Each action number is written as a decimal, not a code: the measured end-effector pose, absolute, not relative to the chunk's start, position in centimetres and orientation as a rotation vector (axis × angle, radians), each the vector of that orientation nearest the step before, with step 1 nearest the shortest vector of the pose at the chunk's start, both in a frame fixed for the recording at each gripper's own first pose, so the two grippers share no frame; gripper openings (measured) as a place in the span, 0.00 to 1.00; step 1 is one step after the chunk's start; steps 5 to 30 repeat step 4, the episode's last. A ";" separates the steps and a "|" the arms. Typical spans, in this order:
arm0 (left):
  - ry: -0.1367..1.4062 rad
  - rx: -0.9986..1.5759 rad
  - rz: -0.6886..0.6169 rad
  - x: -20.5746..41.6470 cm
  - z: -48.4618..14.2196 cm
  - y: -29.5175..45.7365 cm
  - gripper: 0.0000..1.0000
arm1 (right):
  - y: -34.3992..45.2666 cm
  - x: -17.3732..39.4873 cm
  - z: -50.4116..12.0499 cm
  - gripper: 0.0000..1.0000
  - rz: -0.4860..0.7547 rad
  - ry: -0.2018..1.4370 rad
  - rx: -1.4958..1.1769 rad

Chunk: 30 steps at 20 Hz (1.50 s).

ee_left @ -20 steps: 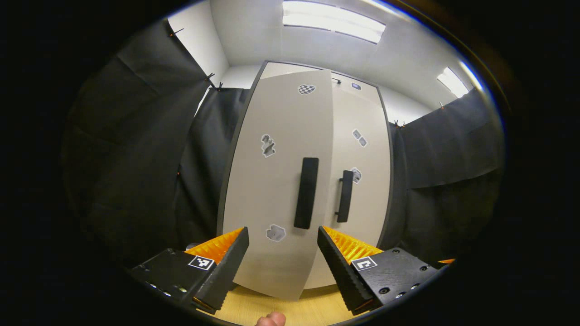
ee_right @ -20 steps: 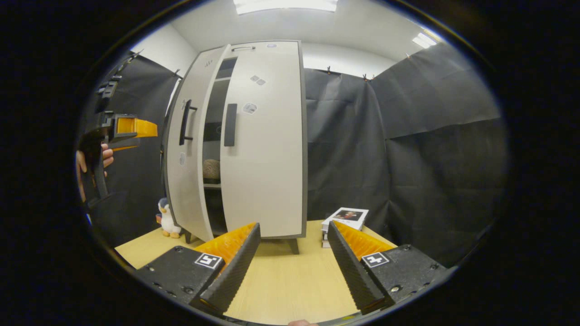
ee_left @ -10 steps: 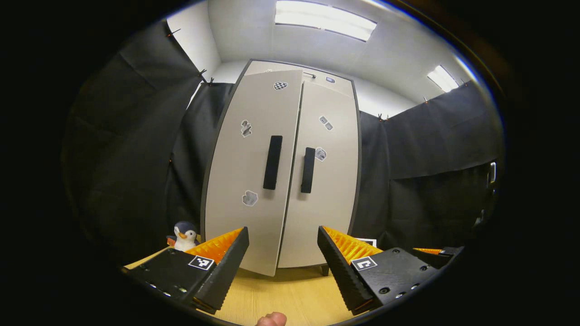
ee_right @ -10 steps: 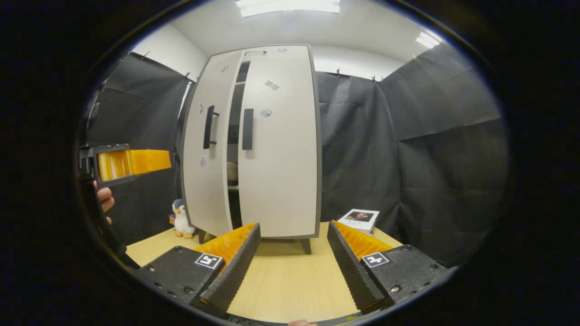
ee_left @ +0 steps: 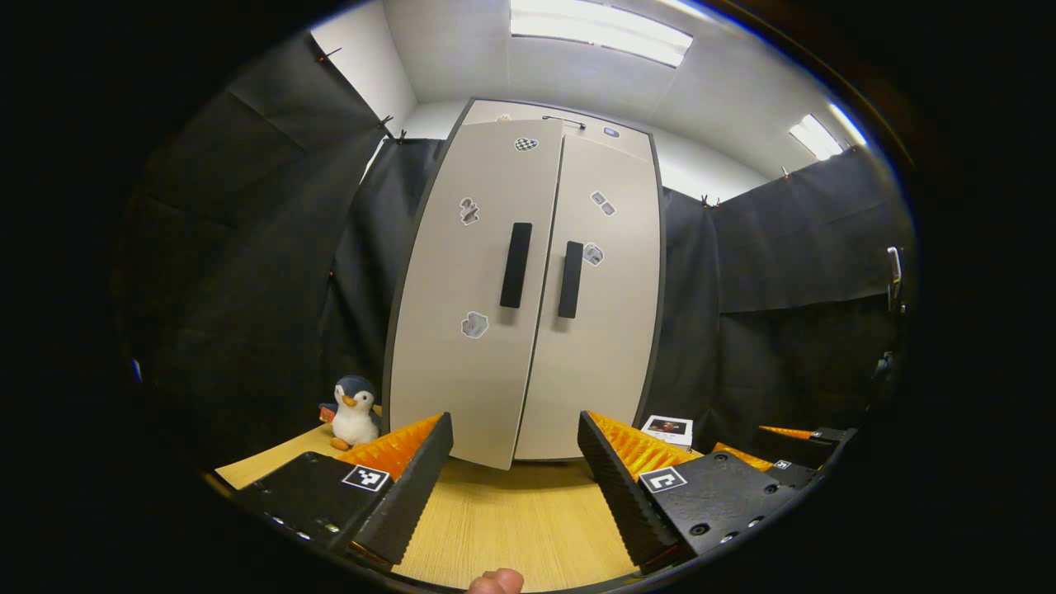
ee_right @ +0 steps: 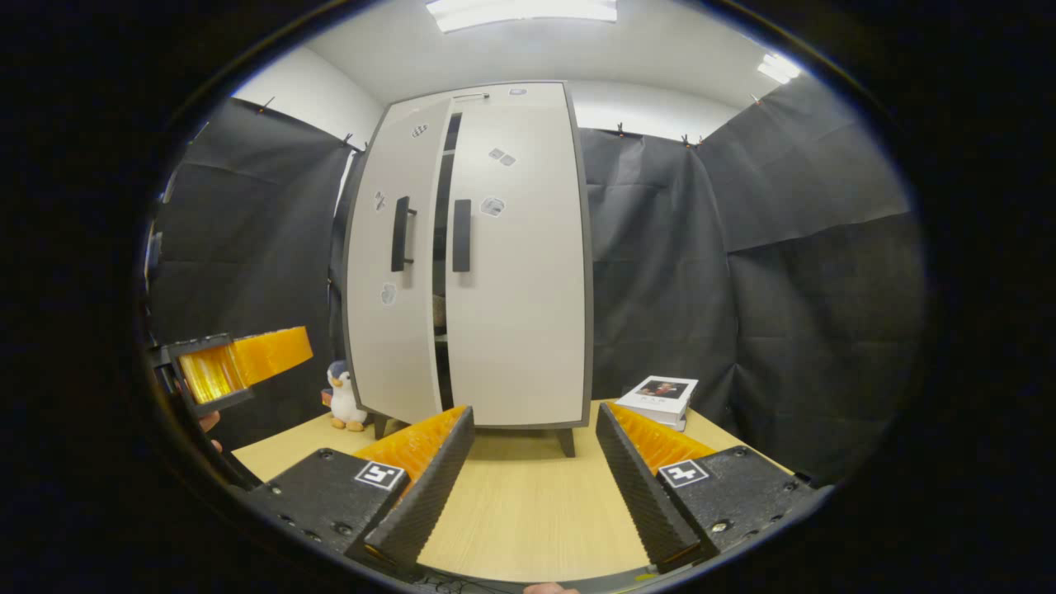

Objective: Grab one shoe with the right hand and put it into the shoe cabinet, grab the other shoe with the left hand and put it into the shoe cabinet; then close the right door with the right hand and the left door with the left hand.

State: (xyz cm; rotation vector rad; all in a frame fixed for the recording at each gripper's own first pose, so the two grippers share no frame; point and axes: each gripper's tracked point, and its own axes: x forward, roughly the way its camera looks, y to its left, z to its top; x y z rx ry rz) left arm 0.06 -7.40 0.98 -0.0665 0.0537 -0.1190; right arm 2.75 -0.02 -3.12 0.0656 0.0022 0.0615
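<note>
Shoe cabinet (ee_right: 495,272): tall, pale grey, dark-edged, upright on short legs on the wooden table.
Right door (ee_right: 520,280): shut flush, black vertical handle, small stickers.
Left door (ee_right: 392,272): slightly ajar, dark gap at its 3 o'clock edge; black handle, stickers.

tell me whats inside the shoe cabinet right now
The shoe cabinet shows little: its left door stands slightly ajar, and the dark gap reveals a shelf edge and a pale object I cannot identify. The doors cover everything else, so no shoes can be confirmed.
</note>
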 end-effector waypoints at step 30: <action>0.050 -0.081 -0.114 -0.3 1.3 -7.3 0.94 | 0.1 2.8 -2.9 0.97 0.069 0.002 0.069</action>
